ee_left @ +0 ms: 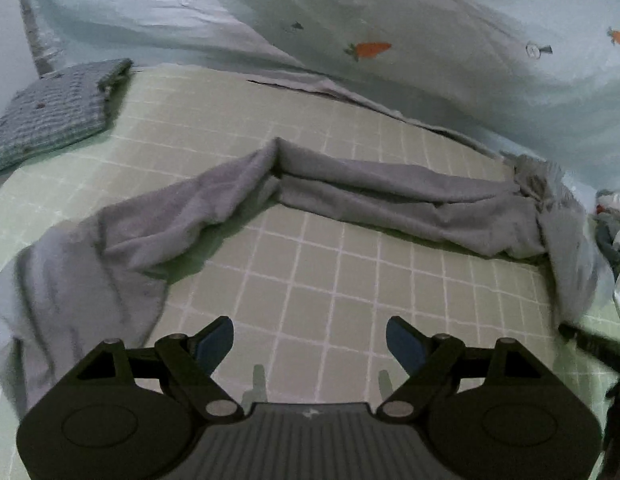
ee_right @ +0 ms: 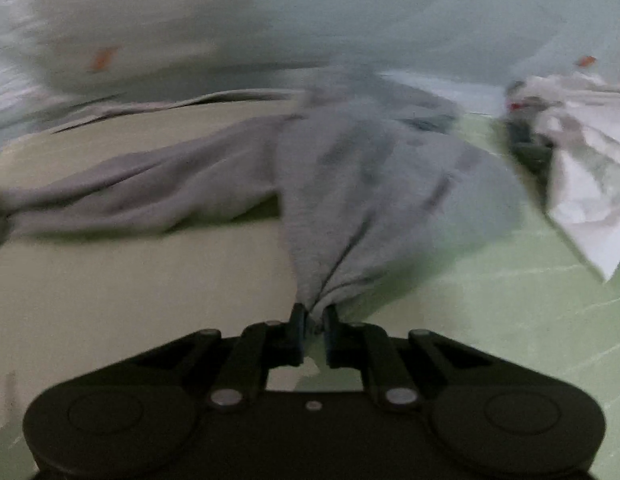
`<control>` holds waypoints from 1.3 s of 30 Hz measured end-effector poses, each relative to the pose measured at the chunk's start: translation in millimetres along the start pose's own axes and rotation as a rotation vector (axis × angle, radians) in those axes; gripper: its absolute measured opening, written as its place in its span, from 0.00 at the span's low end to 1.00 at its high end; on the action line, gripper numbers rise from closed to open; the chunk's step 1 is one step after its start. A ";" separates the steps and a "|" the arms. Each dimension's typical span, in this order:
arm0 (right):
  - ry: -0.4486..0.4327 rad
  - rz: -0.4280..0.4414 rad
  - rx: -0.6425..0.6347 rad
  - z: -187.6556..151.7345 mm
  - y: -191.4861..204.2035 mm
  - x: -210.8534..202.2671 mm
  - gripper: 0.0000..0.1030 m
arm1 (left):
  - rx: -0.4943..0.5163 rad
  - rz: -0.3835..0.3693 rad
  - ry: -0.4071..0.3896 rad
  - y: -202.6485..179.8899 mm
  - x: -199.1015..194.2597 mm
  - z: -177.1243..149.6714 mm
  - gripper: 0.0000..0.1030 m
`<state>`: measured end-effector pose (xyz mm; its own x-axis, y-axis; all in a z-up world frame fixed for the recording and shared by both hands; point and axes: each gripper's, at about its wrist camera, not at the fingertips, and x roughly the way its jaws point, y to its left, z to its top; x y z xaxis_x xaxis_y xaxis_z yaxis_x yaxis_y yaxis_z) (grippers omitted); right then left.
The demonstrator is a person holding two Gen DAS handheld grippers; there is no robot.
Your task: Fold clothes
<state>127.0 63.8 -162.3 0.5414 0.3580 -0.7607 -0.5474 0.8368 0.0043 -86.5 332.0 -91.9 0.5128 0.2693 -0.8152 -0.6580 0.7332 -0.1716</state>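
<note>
A long grey garment (ee_left: 214, 204) lies bunched in an arch across the green checked bedsheet (ee_left: 310, 280). In the left wrist view my left gripper (ee_left: 310, 340) hangs open above bare sheet, nothing between its blue pads, with the garment's left end beside it. In the right wrist view my right gripper (ee_right: 313, 314) is shut on a pinched bunch of the grey garment (ee_right: 350, 200), which fans out from the fingertips and is pulled taut. That view is blurred.
A folded blue checked garment (ee_left: 58, 108) lies at the far left of the sheet. A pale duvet with carrot prints (ee_left: 390, 40) is heaped along the back. A crumpled white and dark pile of clothes (ee_right: 582, 152) sits at the right.
</note>
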 end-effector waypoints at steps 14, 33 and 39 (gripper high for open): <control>0.004 0.443 -0.078 -38.0 120.7 -75.5 0.23 | -0.114 0.025 -0.001 55.7 -37.2 -38.2 0.82; 0.009 0.010 0.300 -66.9 -61.3 -65.6 0.51 | 0.007 -0.105 0.186 -53.3 35.2 -54.5 0.83; 0.048 -0.017 0.319 -76.7 -97.5 -63.4 0.53 | -0.019 -0.114 0.185 -74.9 52.7 -52.3 0.81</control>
<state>97.1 -72.2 -164.3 0.5141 0.3295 -0.7919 -0.3071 0.9328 0.1887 -39.1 258.6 -150.9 0.4753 0.0648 -0.8774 -0.6127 0.7401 -0.2772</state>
